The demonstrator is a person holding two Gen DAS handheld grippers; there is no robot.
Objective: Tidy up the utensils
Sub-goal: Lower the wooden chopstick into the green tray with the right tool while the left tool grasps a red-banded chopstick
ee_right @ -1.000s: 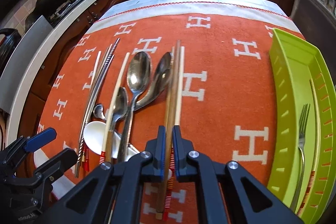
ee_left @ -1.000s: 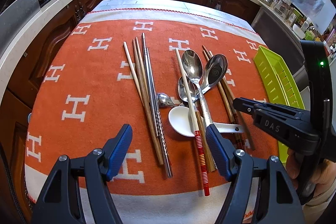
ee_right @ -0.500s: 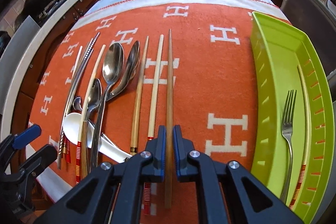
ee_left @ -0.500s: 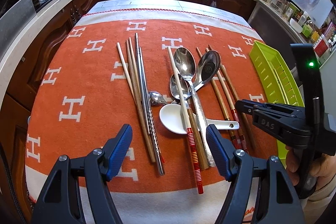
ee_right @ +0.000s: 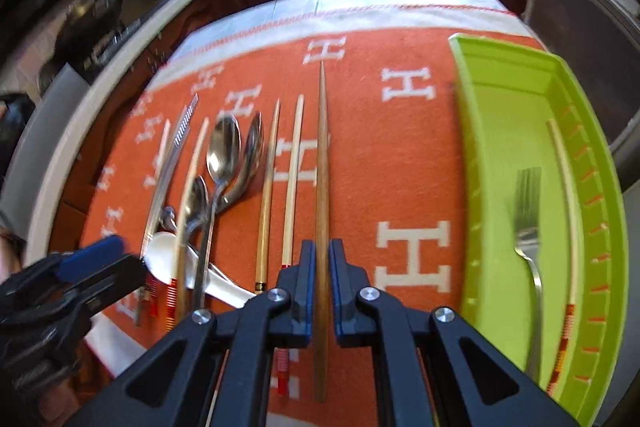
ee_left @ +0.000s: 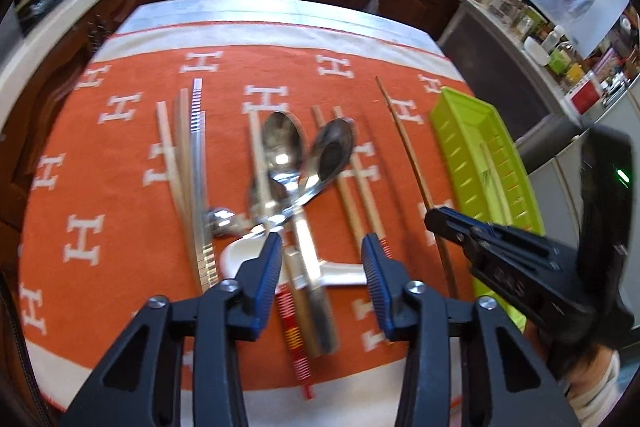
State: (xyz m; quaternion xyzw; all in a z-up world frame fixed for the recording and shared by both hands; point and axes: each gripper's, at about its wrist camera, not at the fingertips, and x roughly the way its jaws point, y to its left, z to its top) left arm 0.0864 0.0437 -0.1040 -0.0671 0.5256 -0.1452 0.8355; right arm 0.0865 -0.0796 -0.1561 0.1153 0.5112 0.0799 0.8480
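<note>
The right gripper [ee_right: 319, 279] is clamped on a brown wooden chopstick [ee_right: 321, 163], which runs straight out ahead of it above the orange cloth [ee_right: 400, 155], between the utensil pile and the green tray [ee_right: 500, 87]. The tray lies to the right on the cloth and holds a fork [ee_right: 528, 227] and a pale chopstick with a red-striped end [ee_right: 568, 211] along its far wall. Just left of the held chopstick lie two pale chopsticks [ee_right: 294, 167], then two large steel spoons [ee_right: 224, 151], a white ceramic spoon [ee_right: 160, 259] and metal chopsticks [ee_right: 176, 143]. The left gripper [ee_left: 322, 259] hovers above the handles in the pile, its jaws closing with nothing yet pressed between them; a steel spoon handle [ee_left: 308, 247] and a red-striped chopstick [ee_left: 292, 323] lie below the gap. The cloth covers the bench [ee_left: 280, 15].
</note>
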